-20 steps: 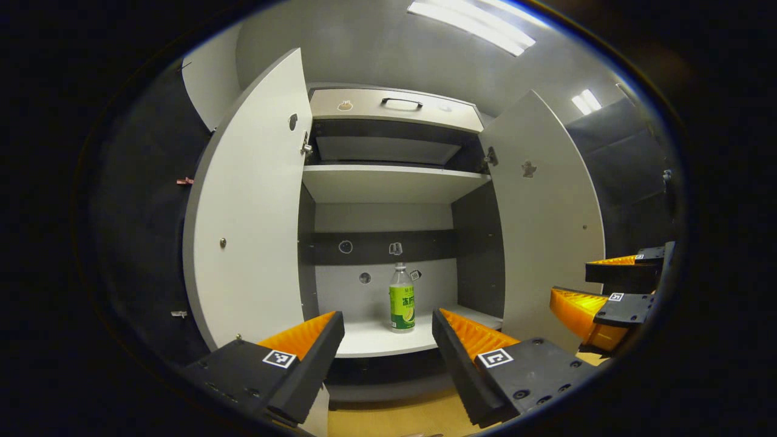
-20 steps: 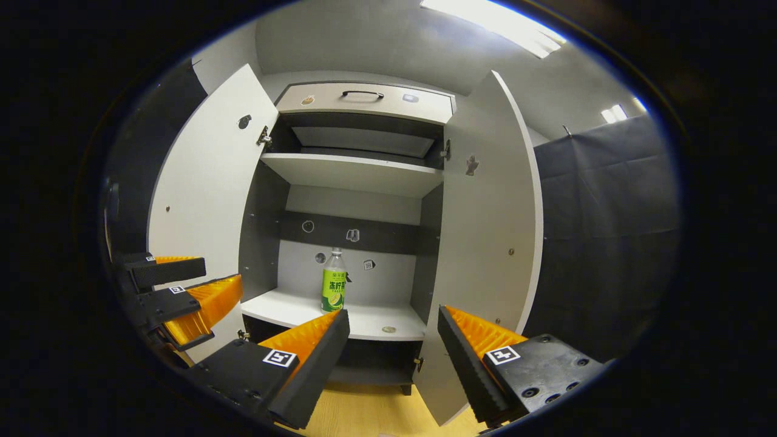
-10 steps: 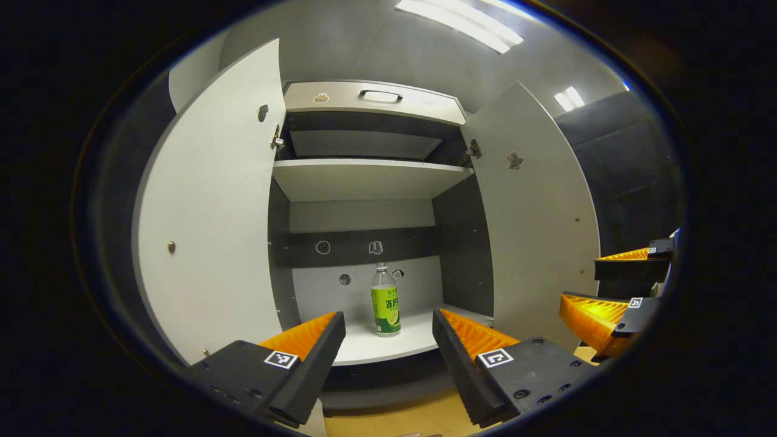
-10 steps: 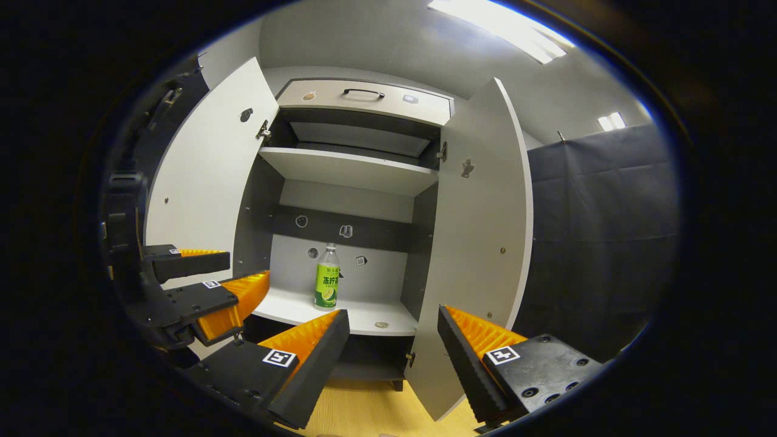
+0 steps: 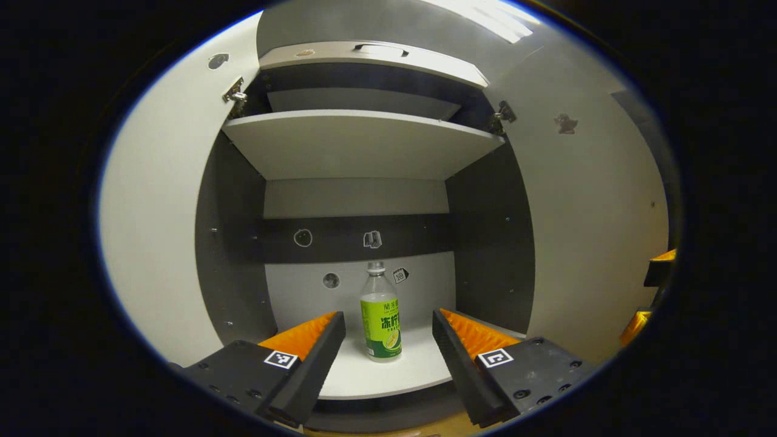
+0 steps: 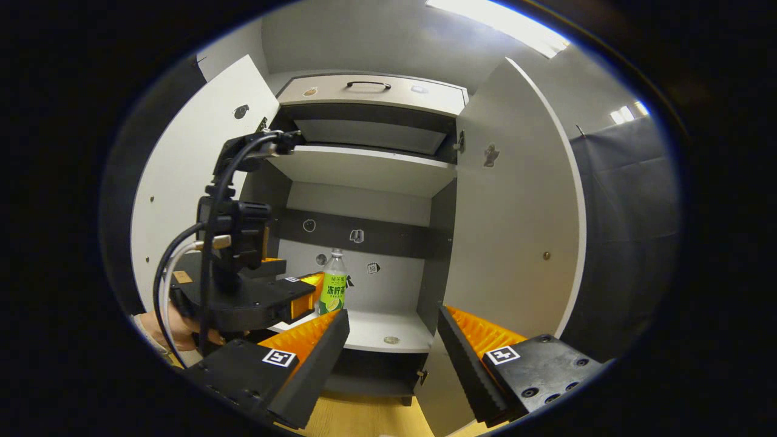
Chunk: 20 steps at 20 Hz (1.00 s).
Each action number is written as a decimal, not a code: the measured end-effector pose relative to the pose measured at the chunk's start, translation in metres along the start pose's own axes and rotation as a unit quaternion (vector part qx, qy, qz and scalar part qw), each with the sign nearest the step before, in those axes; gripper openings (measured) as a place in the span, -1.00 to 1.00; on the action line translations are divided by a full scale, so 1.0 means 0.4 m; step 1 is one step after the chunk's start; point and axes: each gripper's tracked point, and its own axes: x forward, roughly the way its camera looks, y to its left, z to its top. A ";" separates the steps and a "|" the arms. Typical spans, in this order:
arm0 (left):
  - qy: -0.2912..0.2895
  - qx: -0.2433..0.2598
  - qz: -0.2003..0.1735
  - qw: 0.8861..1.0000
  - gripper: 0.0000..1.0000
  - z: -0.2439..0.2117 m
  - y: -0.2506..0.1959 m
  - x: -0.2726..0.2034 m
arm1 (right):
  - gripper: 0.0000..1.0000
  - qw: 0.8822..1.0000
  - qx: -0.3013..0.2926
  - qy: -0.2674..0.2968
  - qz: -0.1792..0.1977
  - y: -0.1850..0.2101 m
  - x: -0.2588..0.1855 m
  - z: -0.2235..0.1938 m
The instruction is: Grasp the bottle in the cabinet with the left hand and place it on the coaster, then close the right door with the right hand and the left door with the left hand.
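Advanced toward the cabinet since the earlier frames, the left gripper [image 5: 388, 328] now has its fingers spread with the green-labelled bottle [image 5: 380, 320] upright on the lower shelf [image 5: 388, 376] just ahead between them, ungrasped; coaster placement and both door closures remain.

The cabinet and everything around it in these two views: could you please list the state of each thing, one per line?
Left door: swung open.
Right door: swung open.
Top drawer: shut.
Bottle: upright on the lower shelf, capped, not gripped.
Upper shelf: bare.
Left tool: open, bottle beyond its fingertips.
Right tool: open, holding nothing, in front of the cabinet.
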 end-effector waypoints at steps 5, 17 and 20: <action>0.005 -0.006 0.013 1.000 0.83 -0.035 -0.003 0.151 | 0.95 0.999 0.006 0.021 0.024 -0.012 0.082 -0.062; 0.014 -0.002 0.043 0.999 0.84 -0.109 0.060 0.344 | 0.95 0.996 0.004 0.072 0.052 -0.012 0.196 -0.190; 0.026 -0.016 0.040 0.999 0.84 -0.127 0.064 0.378 | 0.95 0.996 0.005 0.073 0.052 -0.017 0.207 -0.198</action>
